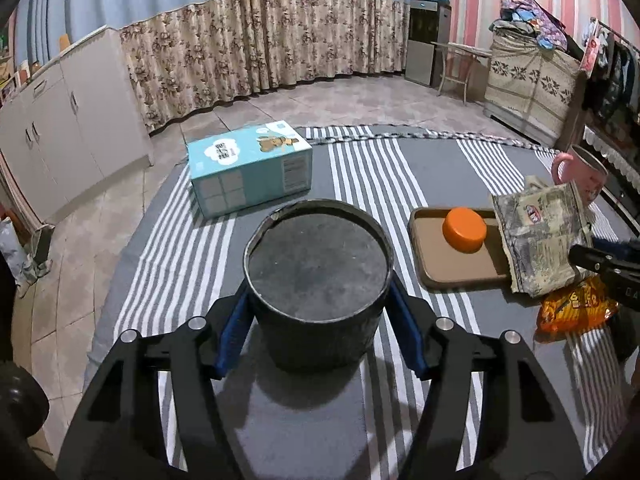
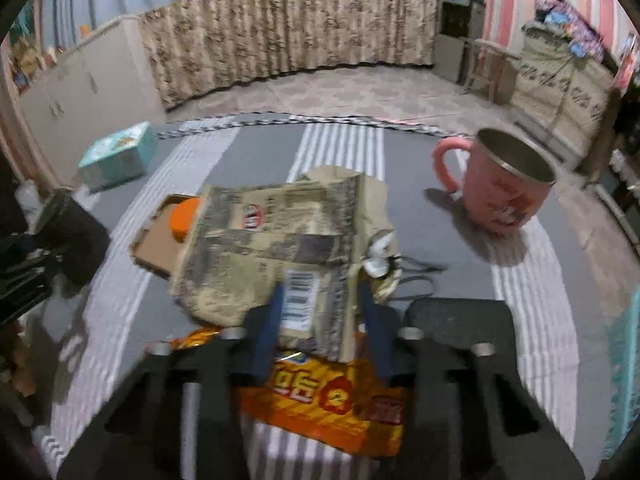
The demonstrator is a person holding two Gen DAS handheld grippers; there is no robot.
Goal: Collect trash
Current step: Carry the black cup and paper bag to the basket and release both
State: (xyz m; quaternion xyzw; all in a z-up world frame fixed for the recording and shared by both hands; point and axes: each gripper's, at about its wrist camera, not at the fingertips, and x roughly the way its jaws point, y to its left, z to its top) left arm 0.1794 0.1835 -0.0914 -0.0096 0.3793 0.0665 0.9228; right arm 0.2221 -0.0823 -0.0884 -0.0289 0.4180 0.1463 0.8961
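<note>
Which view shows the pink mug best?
The right wrist view: the pink mug stands whole and upright, handle and metal rim visible. The left wrist view catches only part of it at the right edge, behind the beige wrapper.

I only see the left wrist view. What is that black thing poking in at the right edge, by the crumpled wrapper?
Observer: That is the right hand-held gripper; its fingers are closed on the beige wrapper, around its barcode.
Operator: And the orange bag?
Observer: The orange snack bag lies flat on the cloth, under the wrapper's near edge, not gripped.
Operator: Anything in the pink mug?
Observer: The pink mug stands upright; what shows of its metal inside looks empty.
</note>
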